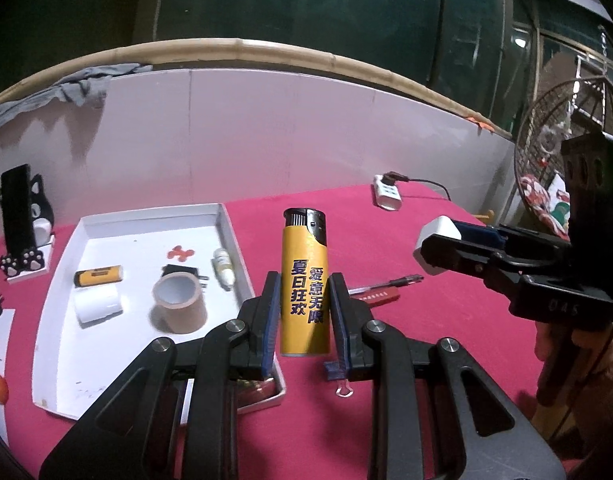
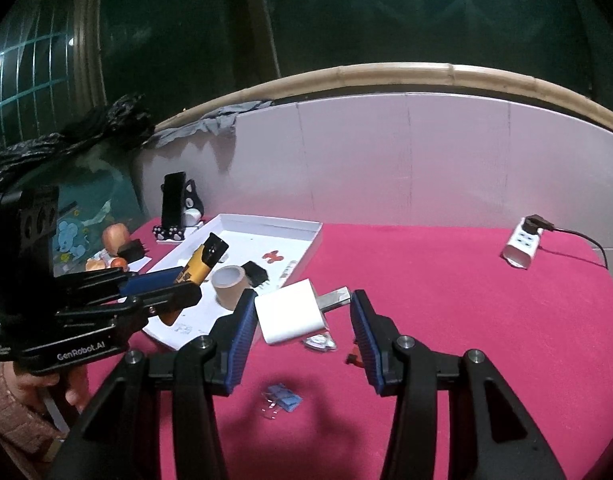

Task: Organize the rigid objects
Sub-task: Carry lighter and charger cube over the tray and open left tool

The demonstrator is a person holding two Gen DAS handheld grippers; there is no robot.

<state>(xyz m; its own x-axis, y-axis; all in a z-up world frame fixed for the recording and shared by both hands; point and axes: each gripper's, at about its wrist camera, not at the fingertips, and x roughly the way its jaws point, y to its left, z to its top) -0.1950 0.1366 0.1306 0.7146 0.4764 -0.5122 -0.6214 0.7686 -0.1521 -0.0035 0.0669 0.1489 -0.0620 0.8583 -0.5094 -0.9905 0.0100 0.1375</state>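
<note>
The bench [image 1: 446, 248], under a red cloth, carries a white tray [image 1: 66, 280] toward its left edge. Only the left wrist view shows the tray's contents clearly: tape roll [image 1: 180, 304], white roll [image 1: 98, 304], small bottle [image 1: 222, 268]. The left gripper [image 1: 302, 300] is clenched on a yellow lighter [image 1: 304, 280], upright beside the tray's right rim. The right gripper [image 2: 302, 320] grasps a white charger [image 2: 290, 316], held above the cloth; the right wrist view alone shows its plug [image 2: 334, 298].
</note>
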